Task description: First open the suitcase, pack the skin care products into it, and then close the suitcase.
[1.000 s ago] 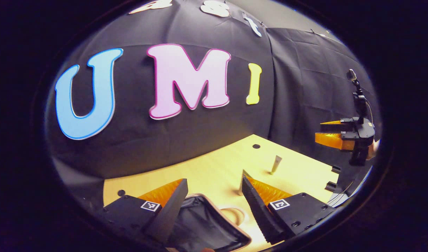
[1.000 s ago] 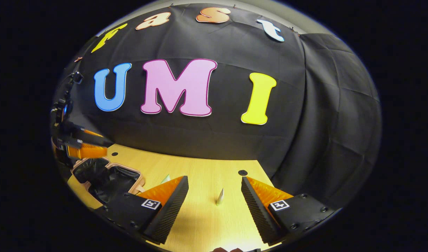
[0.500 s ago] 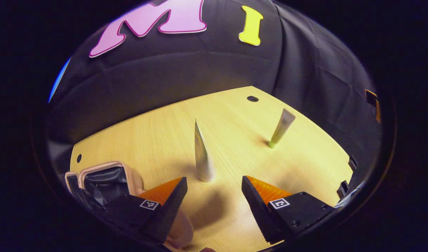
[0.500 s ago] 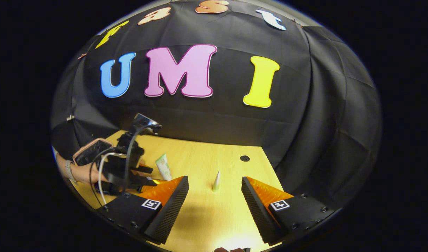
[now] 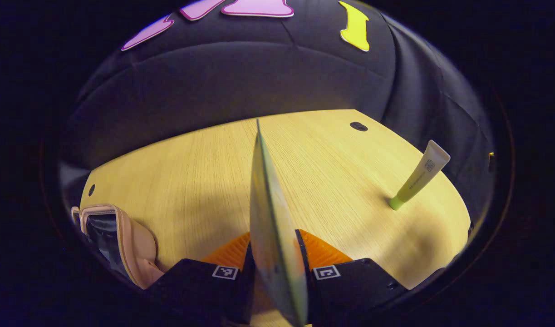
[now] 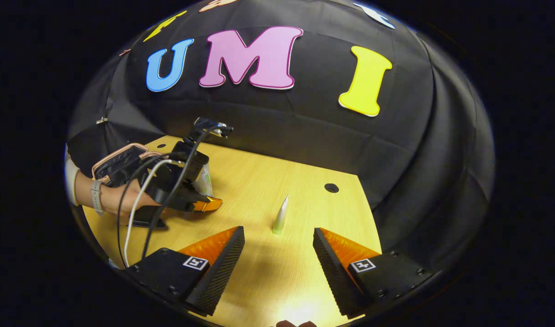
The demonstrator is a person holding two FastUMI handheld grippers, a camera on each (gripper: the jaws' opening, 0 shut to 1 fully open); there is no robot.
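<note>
Left gripper (image 5: pixel 273 254) clamped on a tube (image 5: pixel 268 213), right of the open suitcase (image 5: pixel 123 236). Right gripper (image 6: pixel 278 254) spread wide, facing a green tube (image 6: pixel 281 214) standing right of the suitcase.

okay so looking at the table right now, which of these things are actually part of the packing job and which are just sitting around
Part of the job:
- suitcase, open, at the table's left
- pale tube, clamped in the left gripper
- green-capped tube, standing on its cap
- right gripper, jaws open toward that tube

Just there:
- wooden table
- black cloth wall
- cables
</note>
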